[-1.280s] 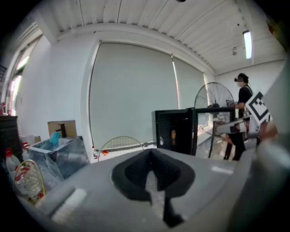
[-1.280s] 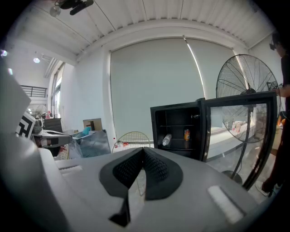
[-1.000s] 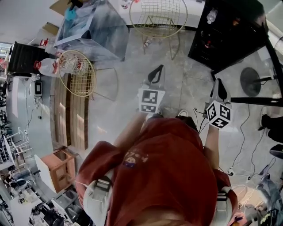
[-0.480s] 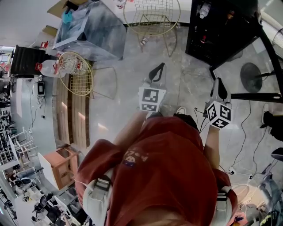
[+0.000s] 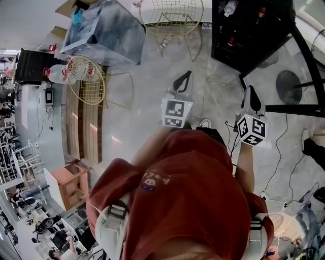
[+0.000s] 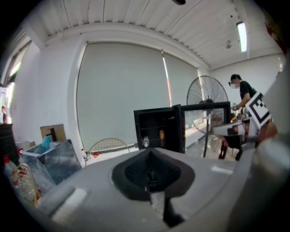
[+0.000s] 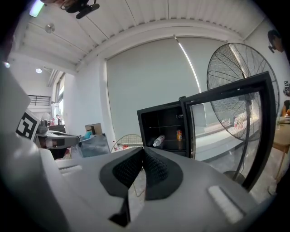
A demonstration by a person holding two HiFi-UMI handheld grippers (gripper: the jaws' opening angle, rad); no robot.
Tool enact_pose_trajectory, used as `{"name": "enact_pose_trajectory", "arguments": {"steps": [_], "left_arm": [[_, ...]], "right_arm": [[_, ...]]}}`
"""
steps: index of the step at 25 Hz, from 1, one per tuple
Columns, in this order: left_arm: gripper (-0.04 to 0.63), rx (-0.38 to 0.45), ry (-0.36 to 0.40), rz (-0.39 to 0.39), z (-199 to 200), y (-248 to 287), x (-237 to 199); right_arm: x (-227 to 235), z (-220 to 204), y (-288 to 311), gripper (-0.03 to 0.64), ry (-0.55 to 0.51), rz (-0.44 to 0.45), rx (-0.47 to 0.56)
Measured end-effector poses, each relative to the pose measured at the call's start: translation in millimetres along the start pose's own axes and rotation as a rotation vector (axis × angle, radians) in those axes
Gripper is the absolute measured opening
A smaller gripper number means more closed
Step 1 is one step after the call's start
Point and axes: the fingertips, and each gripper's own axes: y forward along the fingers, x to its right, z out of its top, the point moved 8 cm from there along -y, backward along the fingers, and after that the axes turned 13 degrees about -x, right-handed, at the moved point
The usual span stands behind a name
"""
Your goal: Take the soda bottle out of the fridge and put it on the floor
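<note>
The black fridge (image 5: 249, 30) stands at the top right of the head view with its glass door (image 7: 226, 122) swung open. A clear soda bottle (image 7: 159, 141) lies tilted on a shelf inside, and an orange can (image 7: 179, 135) stands beside it. The left gripper view shows the bottle (image 6: 145, 142) small and far off. My left gripper (image 5: 181, 81) and right gripper (image 5: 252, 99) are both held out in front of the person over the grey floor, pointing toward the fridge and well short of it. Both have their jaws shut on nothing, with the pads (image 7: 154, 165) pressed together.
Two gold wire chairs (image 5: 170, 15) (image 5: 89, 84) and a clear plastic box (image 5: 104, 33) stand left of the fridge. A standing fan (image 7: 240, 77) with its round base (image 5: 288, 86) is on the right, behind the door. Cables (image 5: 277, 167) trail on the floor. A person (image 6: 242, 90) stands far right.
The person has stepped forward, carrying both grippers closer to the fridge. The fridge, chairs and box have slid toward the top of the head view. Both jaws stayed shut.
</note>
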Motion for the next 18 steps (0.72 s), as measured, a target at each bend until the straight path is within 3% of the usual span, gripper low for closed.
{"name": "enact_pose_trajectory", "arguments": {"steps": [8, 18], "left_arm": [[0.000, -0.001, -0.008, -0.022, 1.5, 7.6, 6.6], [0.000, 0.027, -0.013, -0.057, 10.3, 33.4, -12.4]], "right_arm": [[-5.1, 2.8, -0.9, 0.000, -0.015, 0.068, 0.063], [-10.8, 13.9, 20.6, 0.000, -0.030, 0.006, 0.071]]}}
